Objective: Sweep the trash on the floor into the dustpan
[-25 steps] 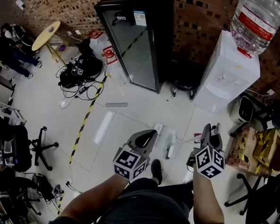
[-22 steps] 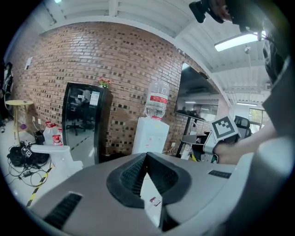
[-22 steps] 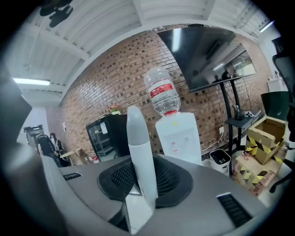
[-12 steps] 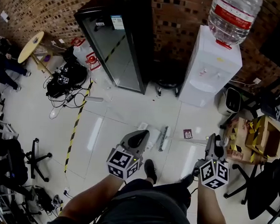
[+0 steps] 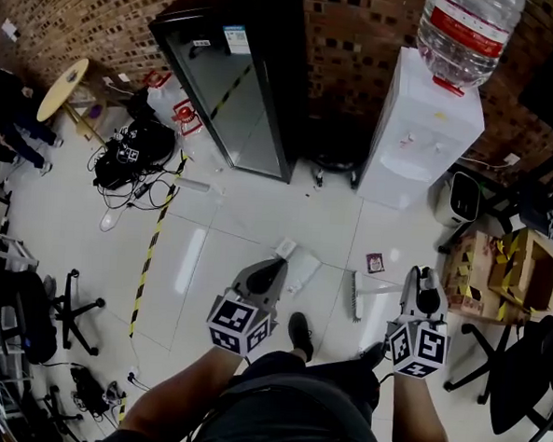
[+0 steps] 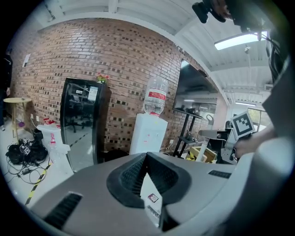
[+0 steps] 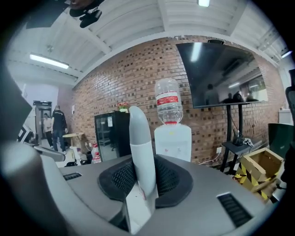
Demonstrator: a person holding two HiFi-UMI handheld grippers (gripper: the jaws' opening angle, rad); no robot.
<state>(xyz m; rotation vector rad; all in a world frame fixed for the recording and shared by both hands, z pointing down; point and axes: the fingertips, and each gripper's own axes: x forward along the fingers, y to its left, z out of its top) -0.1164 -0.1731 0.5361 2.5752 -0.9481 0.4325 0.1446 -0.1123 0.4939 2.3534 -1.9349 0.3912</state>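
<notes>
Covering the ground: pale glossy floor tiles, with a yellow-and-black tape line running near to far on the left.
Far wall: dark brick wall; against it stands a black glass-door fridge and, to its right, a white water dispenser topped by a bottle.
Left side: a cable tangle, a round table and an office chair.
Right side: cardboard boxes marked with striped tape.
Pan: the white dustpan is mid-floor, just beyond the tip of the left gripper.
Left tongs: closed tight on a thin white handle that bears a printed label.
Right tongs: the right gripper is clamped on a pale, round-ended brush handle.
Brush: the brush head lies low between the two grippers, right of the dustpan.
Trash: a small dark-red packet on the tile just beyond the brush head, apart from the dustpan.
Hard to tell: whether the bristles or the dustpan's lip touch the tiles; the packet is too small to read.
Hidden or cut off: the person's body and arms cover the near floor, the bottle's top runs out of frame, and in both gripper views the gripper bodies block the floor below.
</notes>
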